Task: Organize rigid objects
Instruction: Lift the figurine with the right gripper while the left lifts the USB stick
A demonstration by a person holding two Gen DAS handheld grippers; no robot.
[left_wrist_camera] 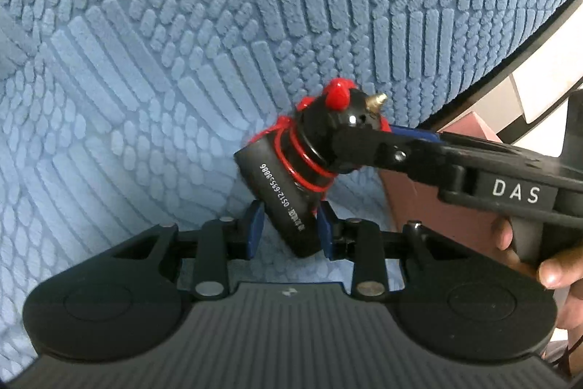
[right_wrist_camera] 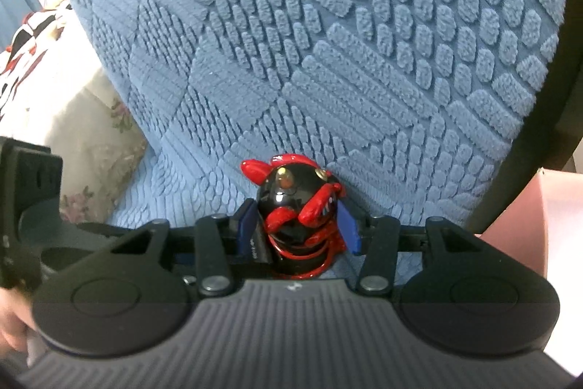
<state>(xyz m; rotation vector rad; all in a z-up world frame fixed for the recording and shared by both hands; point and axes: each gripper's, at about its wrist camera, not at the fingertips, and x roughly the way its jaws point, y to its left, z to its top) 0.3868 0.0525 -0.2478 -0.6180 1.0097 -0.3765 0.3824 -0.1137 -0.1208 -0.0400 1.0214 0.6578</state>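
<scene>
The figurine point(left_wrist_camera: 291, 170), a glossy black cylinder with a round head, red horns, red wire coiled round its neck and a small brass spike on top, is held off the cushion between both grippers. A line of white digits runs along its body. It leans, the head tipped up and away from the left gripper point(left_wrist_camera: 289, 228) and its base down toward that gripper's palm.

The left gripper's blue pads point(left_wrist_camera: 255, 225) press against the lower body from either side, clamped on the figurine. In the left wrist view the right gripper point(left_wrist_camera: 368, 143) comes in from the right side and meets the figurine at its head and neck; one black finger lies across the head, with a blue pad just behind it.

From the right wrist view the figurine point(right_wrist_camera: 297, 206) sits straight ahead between the right gripper's point(right_wrist_camera: 297, 230) fingers, face toward the camera, red ears and red mouth showing. The blue pad point(right_wrist_camera: 244, 228) on the left touches the black body; the pad on the right stands just beside the red trim, and contact there is hard to make out. The jaws look closed on the head.

Behind the figurine, beyond both grippers, rises a blue cushion point(left_wrist_camera: 182, 42) with a raised ribbed pattern. To the right of the left gripper a hand point(left_wrist_camera: 546, 261) holds the right gripper's handle. To the left of the right gripper lies flowered fabric point(right_wrist_camera: 94, 148).
</scene>
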